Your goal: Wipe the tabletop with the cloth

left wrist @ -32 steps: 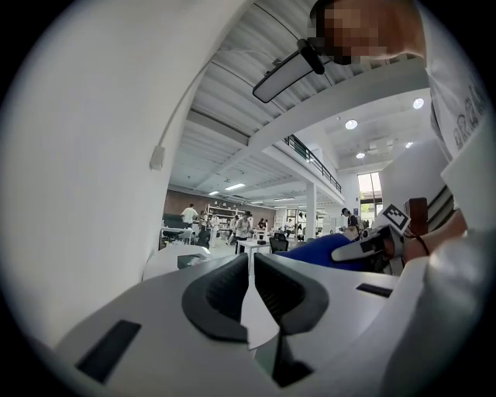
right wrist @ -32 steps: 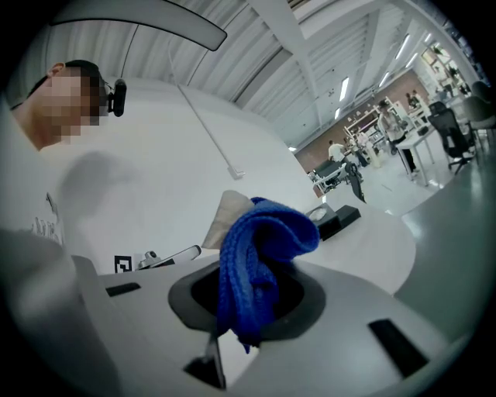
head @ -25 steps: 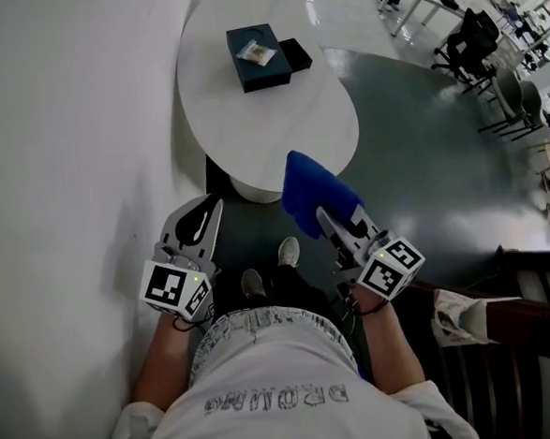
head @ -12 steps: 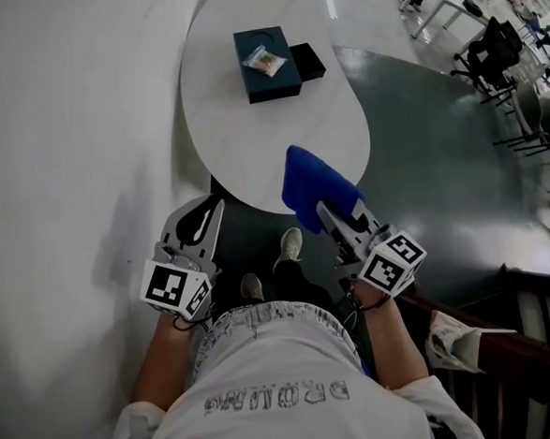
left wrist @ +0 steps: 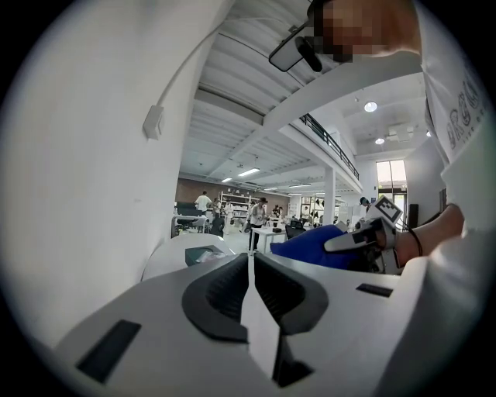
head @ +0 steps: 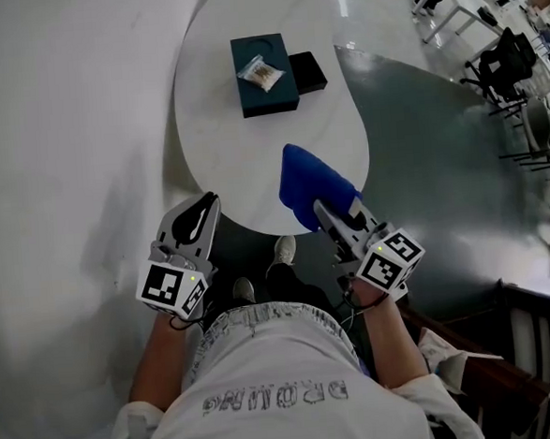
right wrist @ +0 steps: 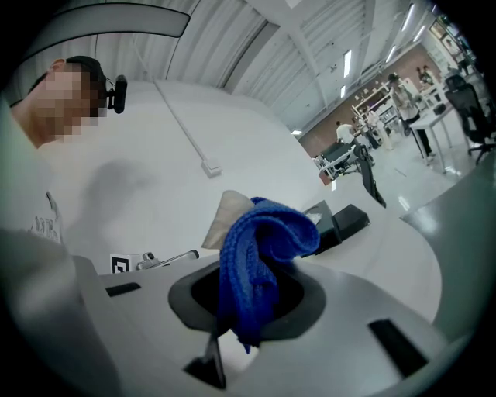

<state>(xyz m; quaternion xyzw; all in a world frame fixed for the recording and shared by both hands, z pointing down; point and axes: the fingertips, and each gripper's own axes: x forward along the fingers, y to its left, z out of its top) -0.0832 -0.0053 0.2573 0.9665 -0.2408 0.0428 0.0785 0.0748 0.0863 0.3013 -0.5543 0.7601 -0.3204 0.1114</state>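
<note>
Blue cloth (head: 312, 185), soft and knitted, sits bunched up in the right gripper (head: 329, 215). Its fingers (right wrist: 194, 298) are clamped tight on the cloth. The cloth is over the surface (head: 231, 132) at the 5 o'clock rim, and I cannot tell if it touches yet. The left gripper (head: 200, 214) is by the rim at 7 o'clock, its fingers (left wrist: 225, 291) pressed together with nothing between them.

Wiping looks like it has not begun. This seems to be the step of bringing the cloth to the surface. Next, the cloth needs to go down flat and slide across with a light push.

White and smooth, the surface is round like an egg. Toward 12 o'clock lies a dark flat box (head: 271, 92) with a small see-through packet (head: 259, 71) on top. A little black box (head: 308, 71) sits just beside it at its 3 o'clock side. The wipe should go round these.
</note>
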